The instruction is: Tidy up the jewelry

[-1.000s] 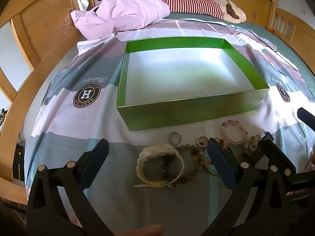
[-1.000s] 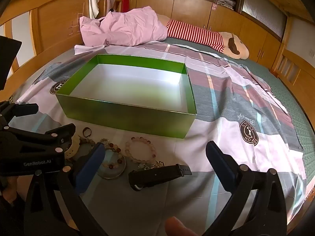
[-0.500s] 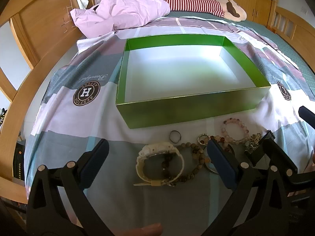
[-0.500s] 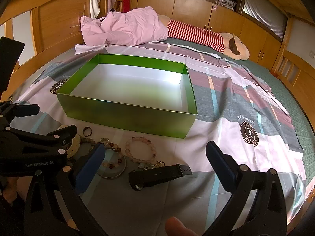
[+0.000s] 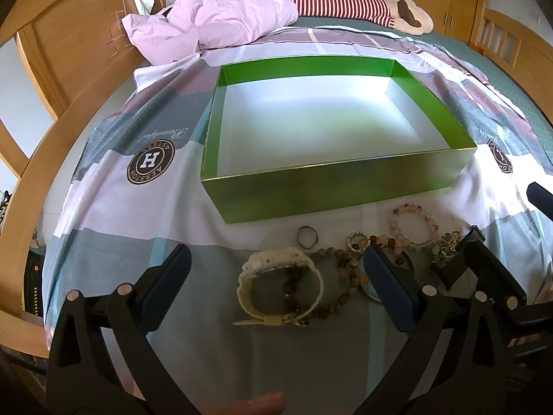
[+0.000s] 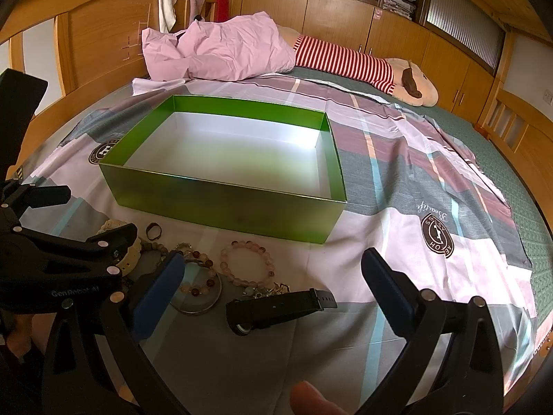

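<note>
An empty green box with a white floor sits on the bed. In front of it lie a white watch, a brown bead strand, a small dark ring, a pink bead bracelet, a round glass piece and a black watch. My left gripper is open, its jaws either side of the white watch, above it. My right gripper is open above the black watch and pink bracelet.
The bed has a plaid sheet with round logos. A pink crumpled cloth and a striped plush toy lie at the far end. A wooden bed frame runs along the left.
Both grippers have risen and tilted slightly, so the box and jewelry sit a little lower in the views. Nothing was grasped or moved.
</note>
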A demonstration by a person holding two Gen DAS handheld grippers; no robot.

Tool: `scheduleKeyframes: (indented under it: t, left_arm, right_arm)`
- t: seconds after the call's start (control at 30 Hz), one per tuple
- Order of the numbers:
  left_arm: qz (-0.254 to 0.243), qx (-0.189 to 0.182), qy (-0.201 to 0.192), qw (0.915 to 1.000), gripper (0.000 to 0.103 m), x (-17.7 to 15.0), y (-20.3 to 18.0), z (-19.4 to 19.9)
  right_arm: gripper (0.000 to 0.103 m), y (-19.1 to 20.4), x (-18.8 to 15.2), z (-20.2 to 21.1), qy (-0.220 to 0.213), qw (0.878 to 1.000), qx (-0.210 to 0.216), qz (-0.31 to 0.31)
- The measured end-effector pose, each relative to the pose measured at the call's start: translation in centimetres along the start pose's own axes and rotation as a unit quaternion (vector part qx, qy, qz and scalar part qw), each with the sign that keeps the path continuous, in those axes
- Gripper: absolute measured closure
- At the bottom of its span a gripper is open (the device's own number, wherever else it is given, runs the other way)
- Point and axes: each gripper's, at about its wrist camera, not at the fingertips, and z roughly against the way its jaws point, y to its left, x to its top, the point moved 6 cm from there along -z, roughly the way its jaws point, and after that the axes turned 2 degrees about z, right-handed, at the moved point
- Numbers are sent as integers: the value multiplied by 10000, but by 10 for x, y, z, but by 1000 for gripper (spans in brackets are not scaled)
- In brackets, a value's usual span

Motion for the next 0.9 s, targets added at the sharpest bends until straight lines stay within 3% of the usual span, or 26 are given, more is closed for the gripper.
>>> scheduleKeyframes:
  t: [0.9]
  left_arm:
    - [11, 22, 41, 10000, 4, -1, 3, -1]
  right_arm:
    - [3, 4, -5, -2, 32, 10000, -19, 51]
